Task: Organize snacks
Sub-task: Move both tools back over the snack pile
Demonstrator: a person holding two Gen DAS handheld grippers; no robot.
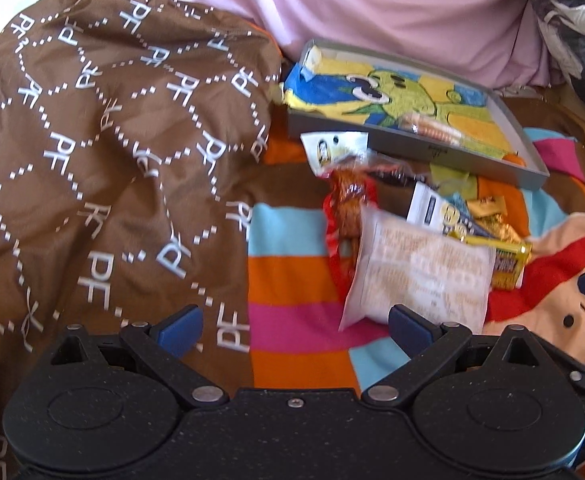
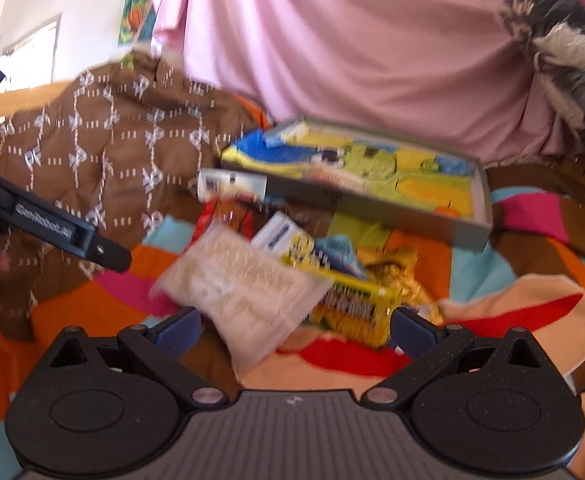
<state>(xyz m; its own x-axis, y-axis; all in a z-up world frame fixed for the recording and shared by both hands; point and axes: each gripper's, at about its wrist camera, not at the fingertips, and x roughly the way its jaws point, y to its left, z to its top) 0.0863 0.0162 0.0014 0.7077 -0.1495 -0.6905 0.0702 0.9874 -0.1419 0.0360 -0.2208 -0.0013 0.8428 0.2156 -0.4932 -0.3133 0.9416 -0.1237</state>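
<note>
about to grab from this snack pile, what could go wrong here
1. The white translucent packet lies on top of the yellow packet and other snacks, so the open right claw closing there may pinch two at once.
2. The bedding is soft and wrinkled; fingers could snag the striped blanket.
3. The grey tray sits tilted on fabric, so dropped snacks might slide.

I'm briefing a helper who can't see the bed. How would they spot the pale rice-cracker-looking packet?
Find the shallow grey tray with the cartoon towel inside. The snack pile lies on the striped blanket just in front of it. The translucent white packet is the pile's nearest, largest piece: flat and milky, unlike the yellow bar and red wrapper beside it.
</note>
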